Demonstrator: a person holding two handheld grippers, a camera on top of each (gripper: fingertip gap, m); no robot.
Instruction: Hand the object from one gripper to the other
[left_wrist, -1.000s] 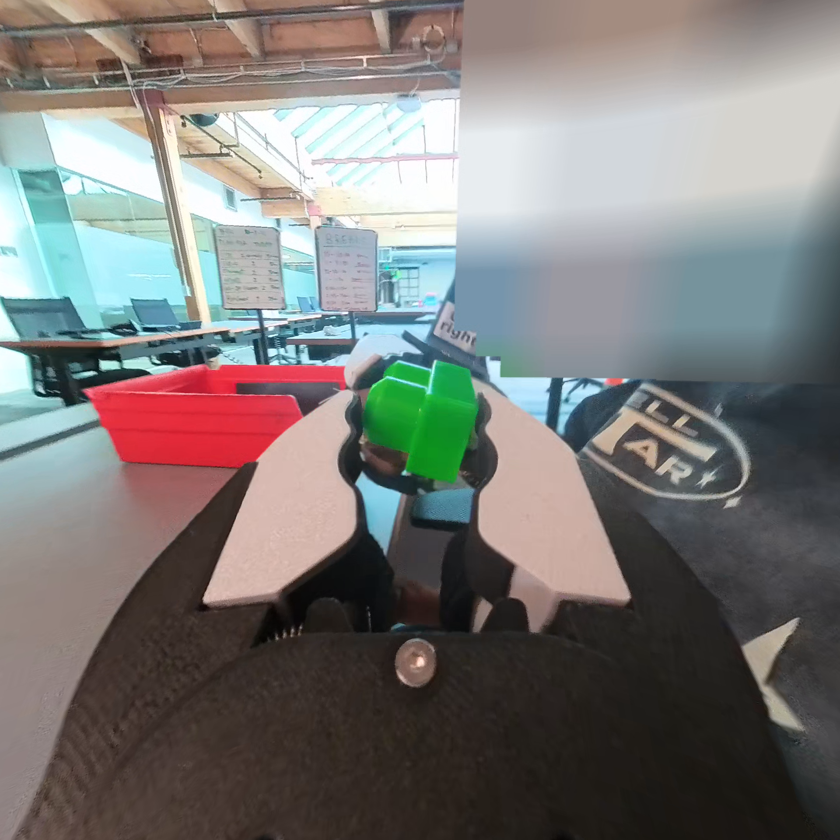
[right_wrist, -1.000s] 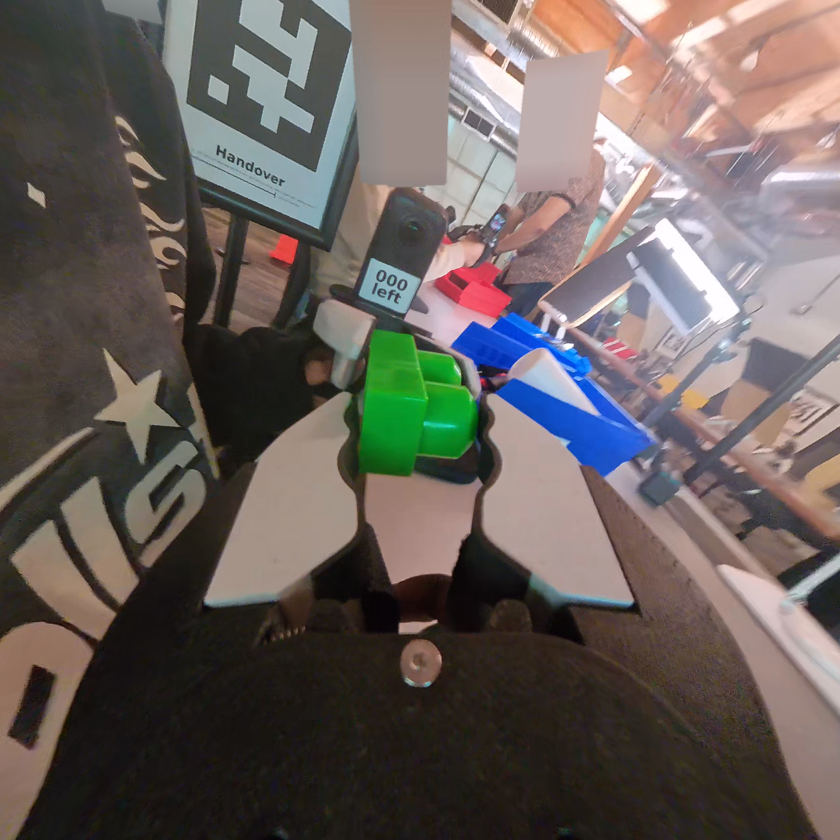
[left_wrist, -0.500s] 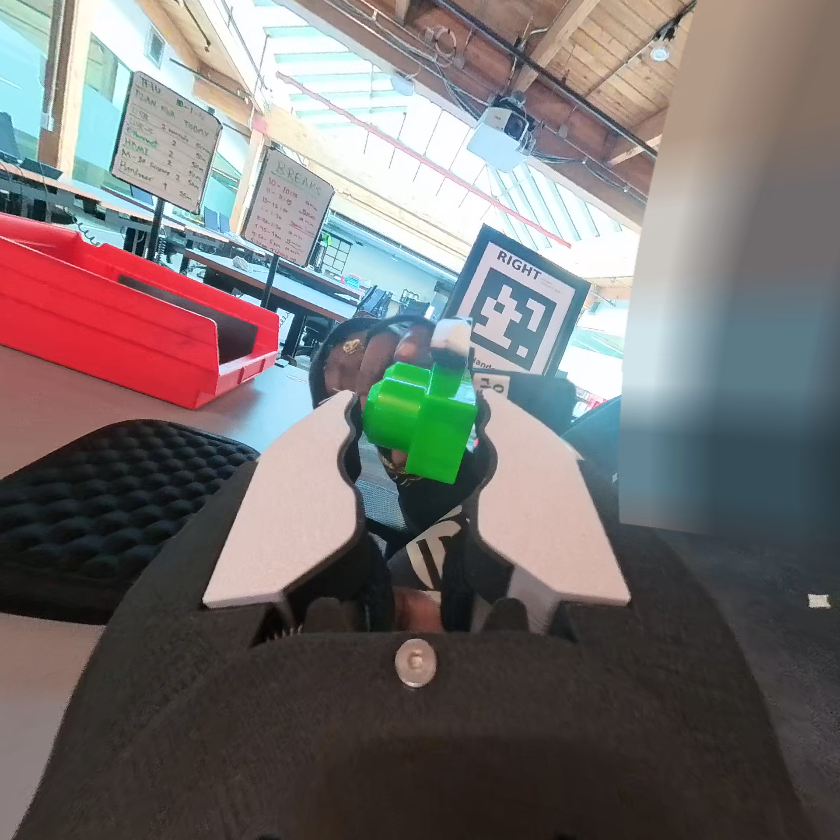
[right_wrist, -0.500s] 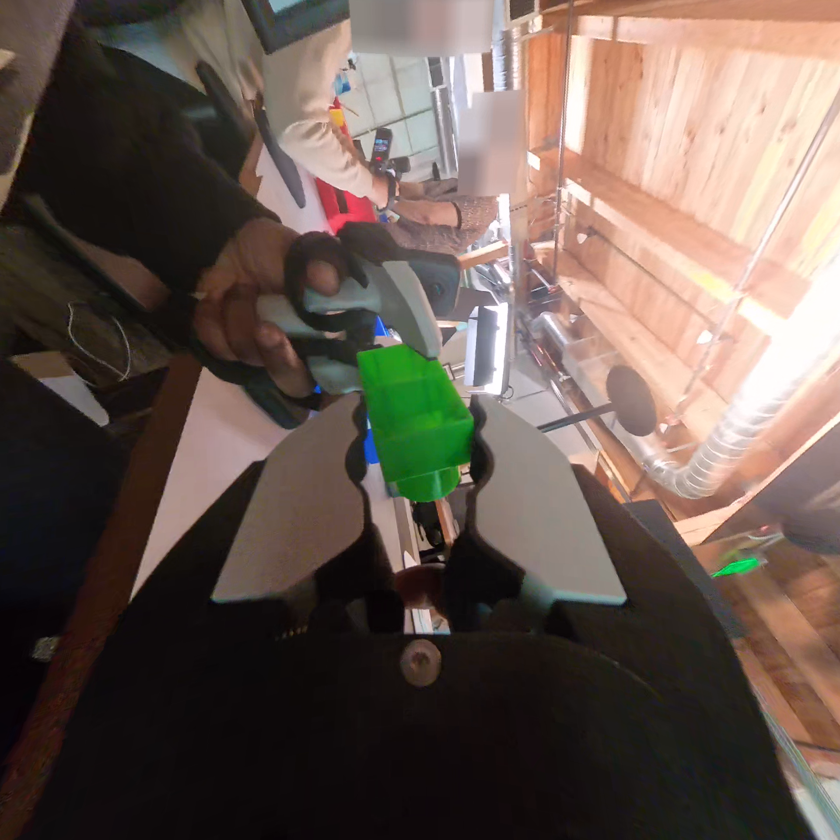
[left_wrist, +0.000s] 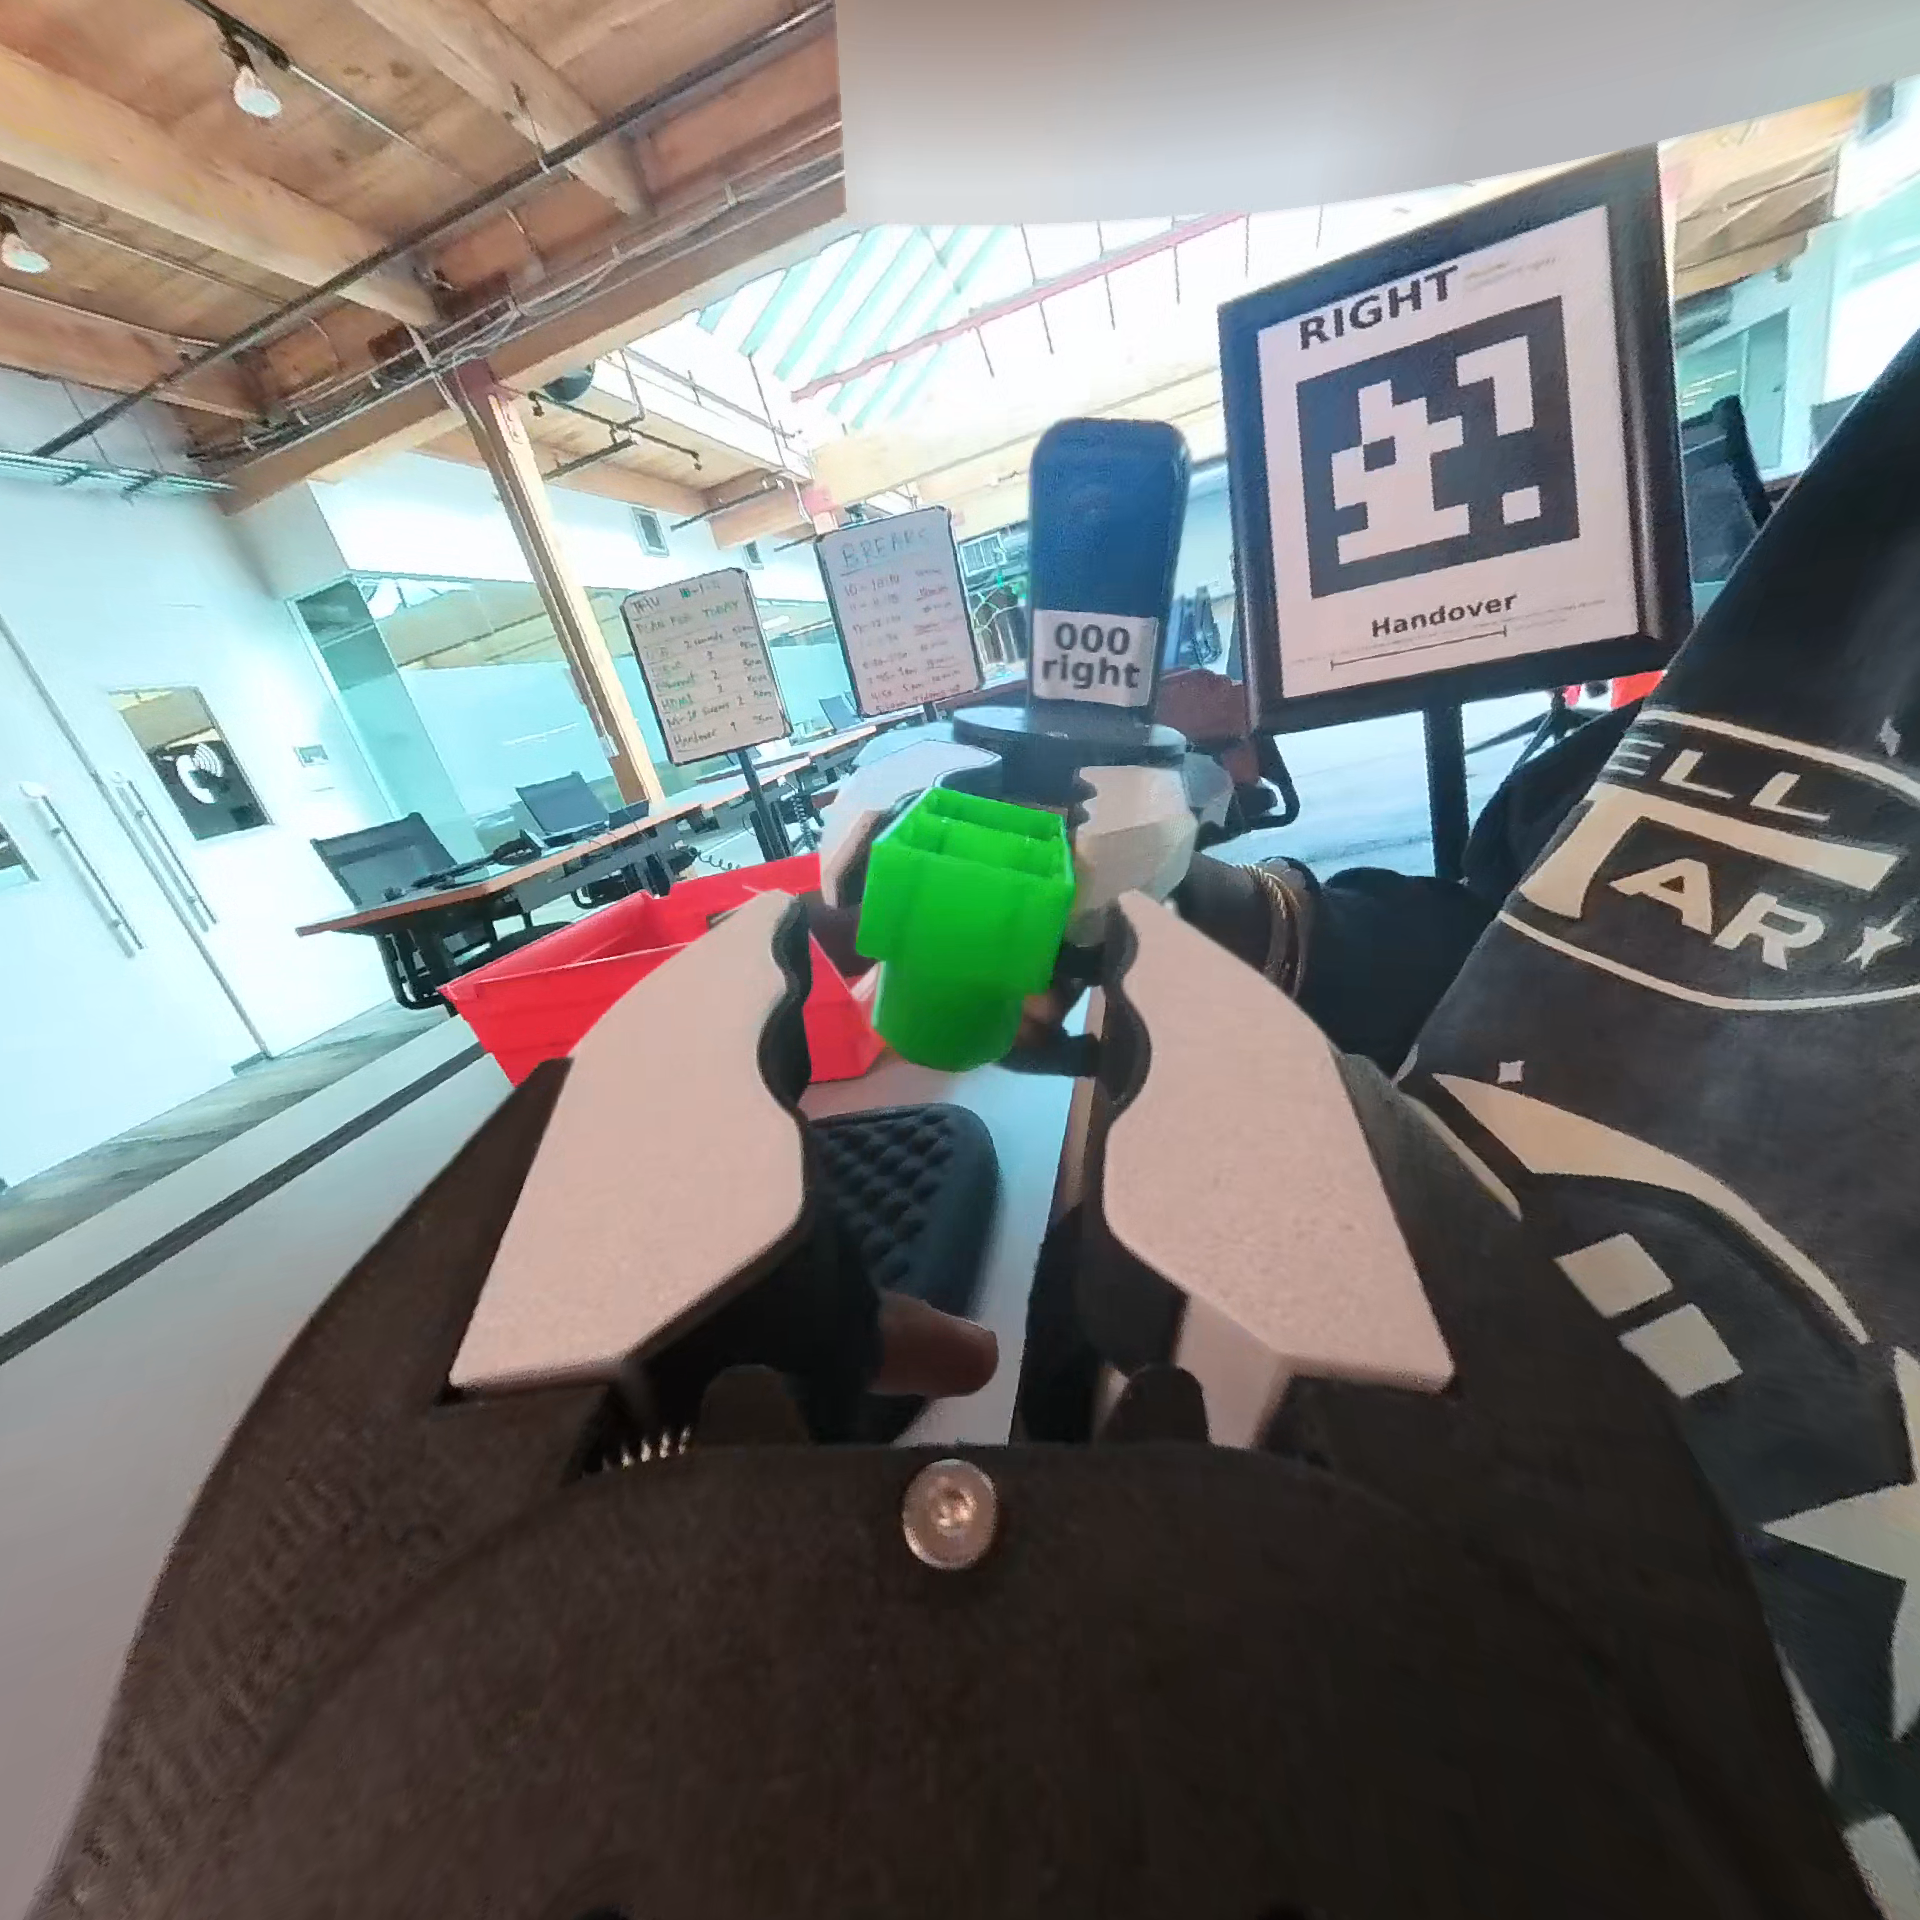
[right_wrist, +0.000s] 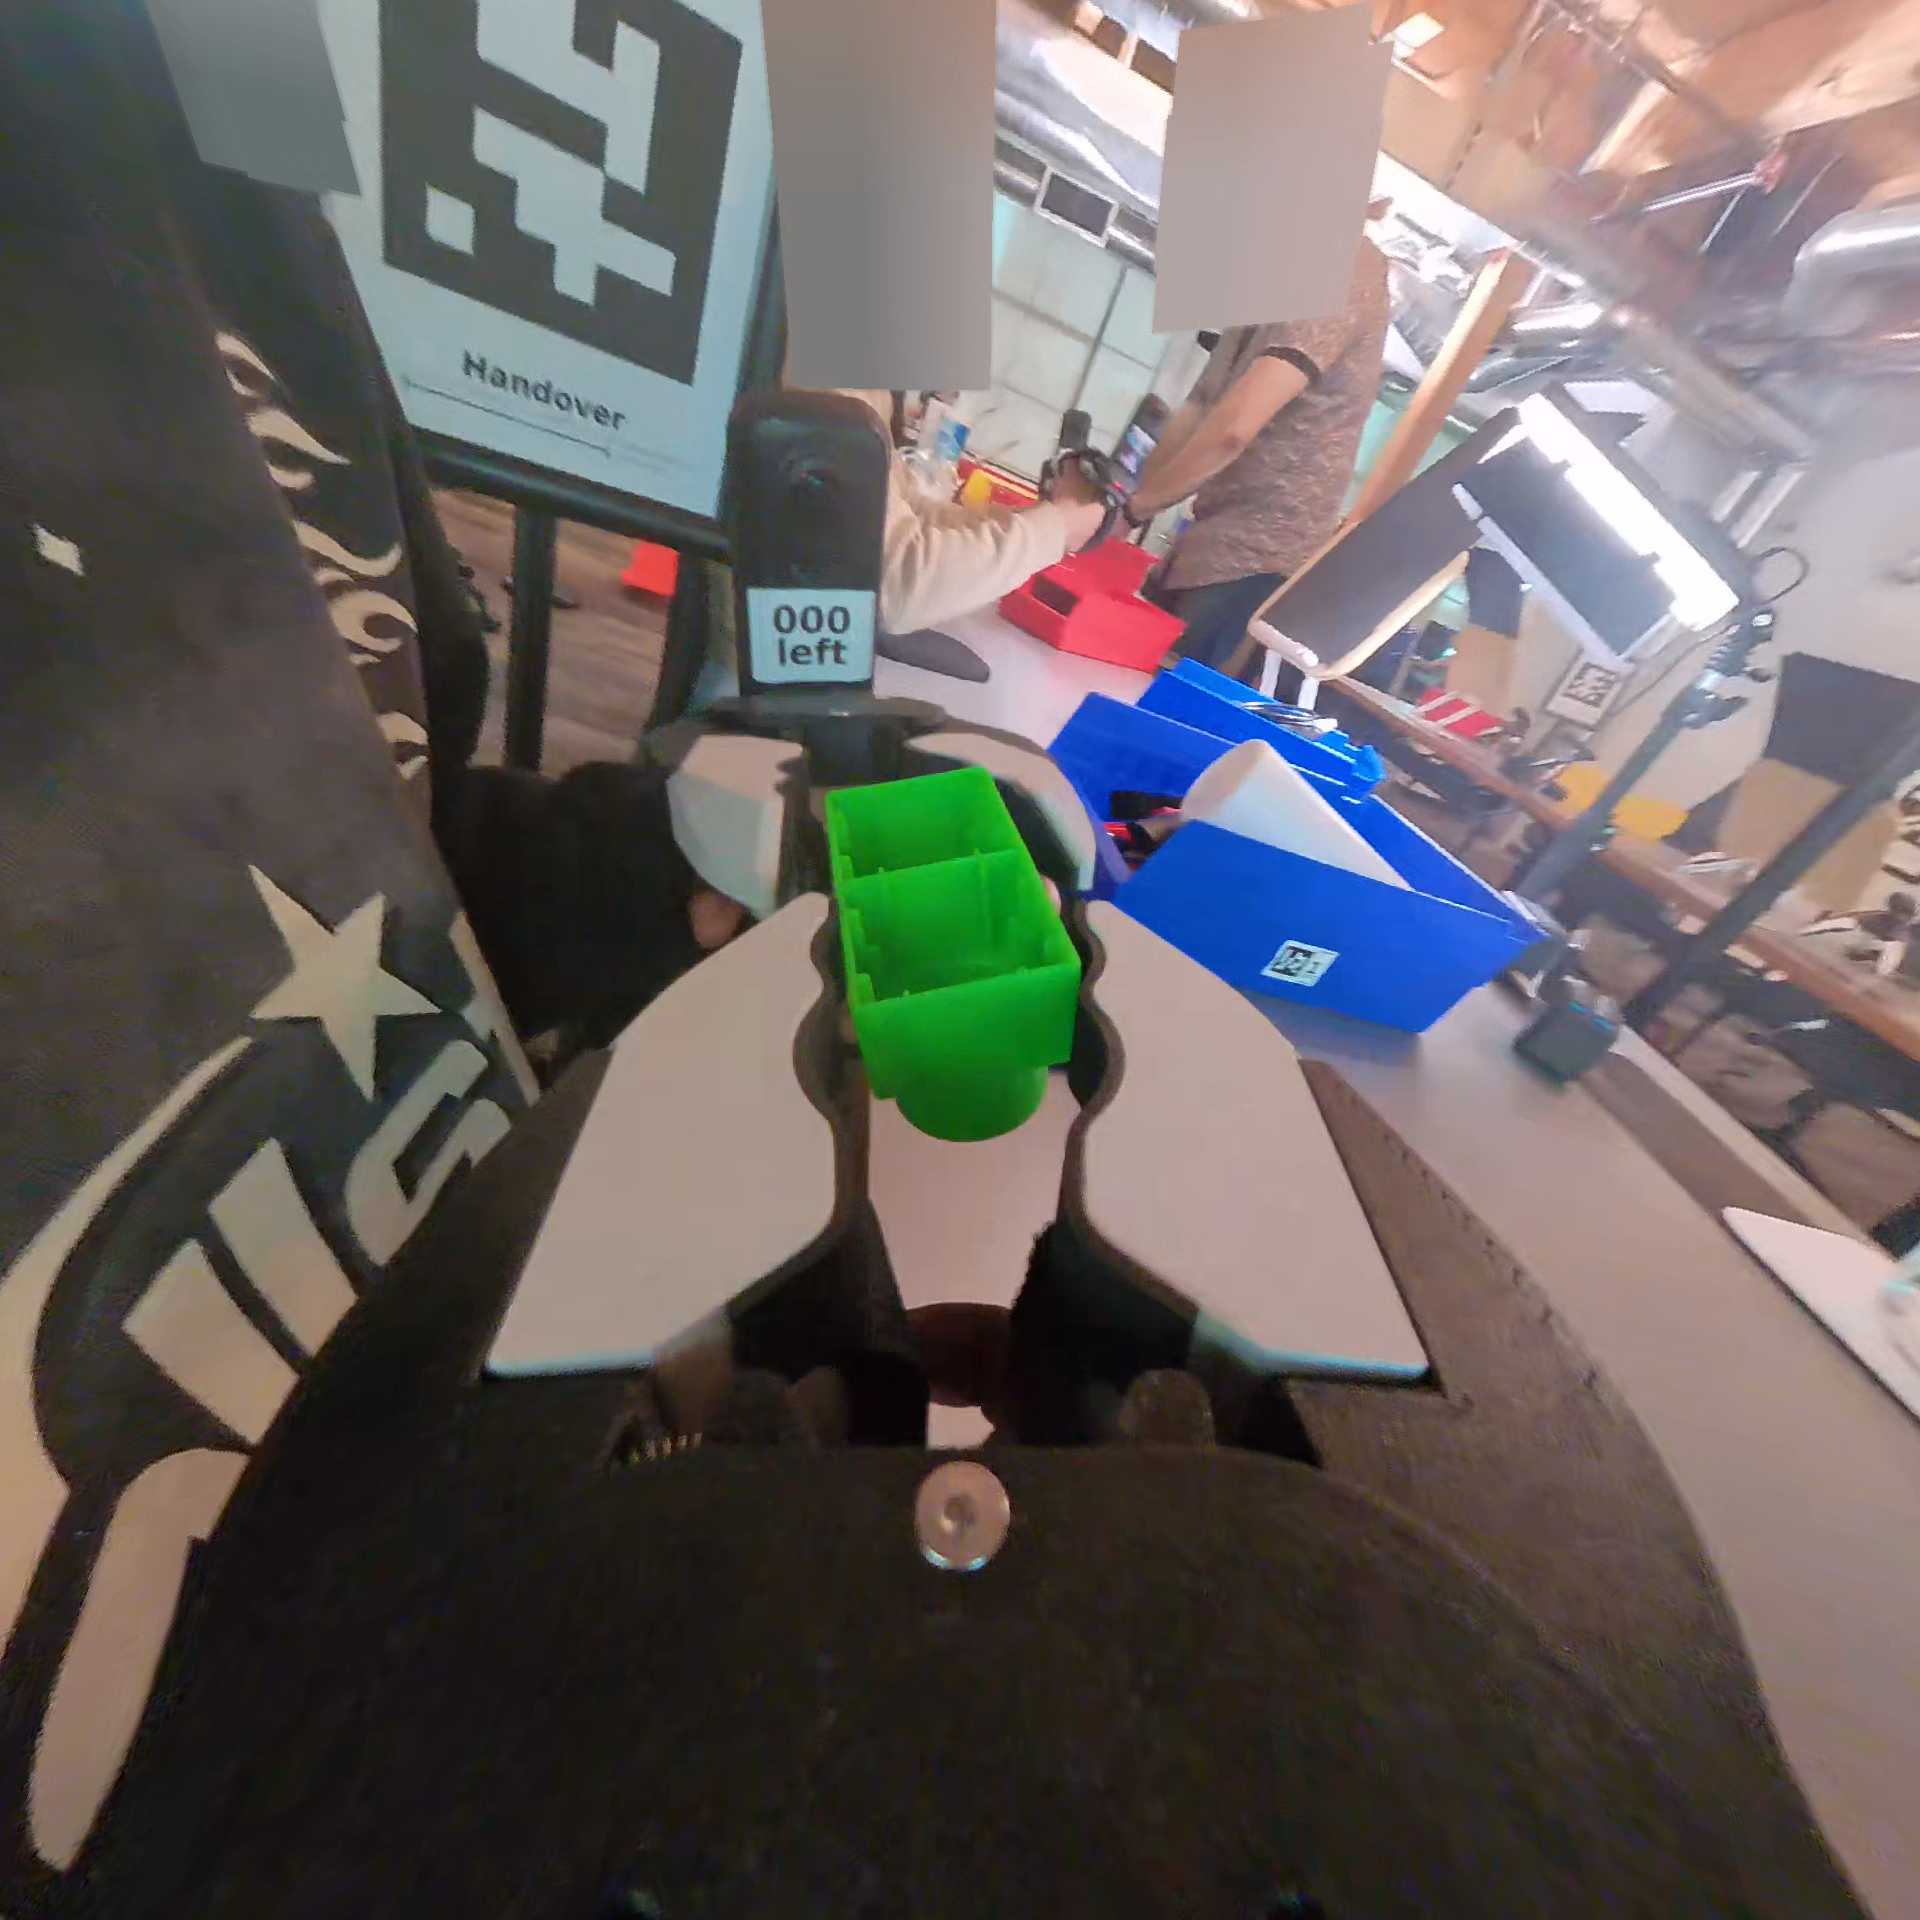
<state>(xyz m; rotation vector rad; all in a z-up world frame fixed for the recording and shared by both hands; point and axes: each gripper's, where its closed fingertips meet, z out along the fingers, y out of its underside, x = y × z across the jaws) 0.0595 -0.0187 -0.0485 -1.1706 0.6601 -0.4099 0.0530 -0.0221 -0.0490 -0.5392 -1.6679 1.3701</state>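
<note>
The green plastic building brick (right_wrist: 951, 971), hollow, stiff, probably light and slick, hangs above the table (right_wrist: 1538, 1205) in the right gripper (right_wrist: 954, 971) jaws' clamp on its flat sides, while the left gripper (left_wrist: 951, 971) jaws stand wide around it.

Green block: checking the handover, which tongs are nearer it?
Right. The right tongs clamp the green block; the left tongs stand open around it.

Green block (right_wrist: 951, 966) clamped between right gripper (right_wrist: 956, 977) fingers, open cells up, left gripper (right_wrist: 878, 821) just behind the block with fingers spread clear, blue bin (right_wrist: 1320, 935) right of block on grey table (right_wrist: 1558, 1247)
</note>
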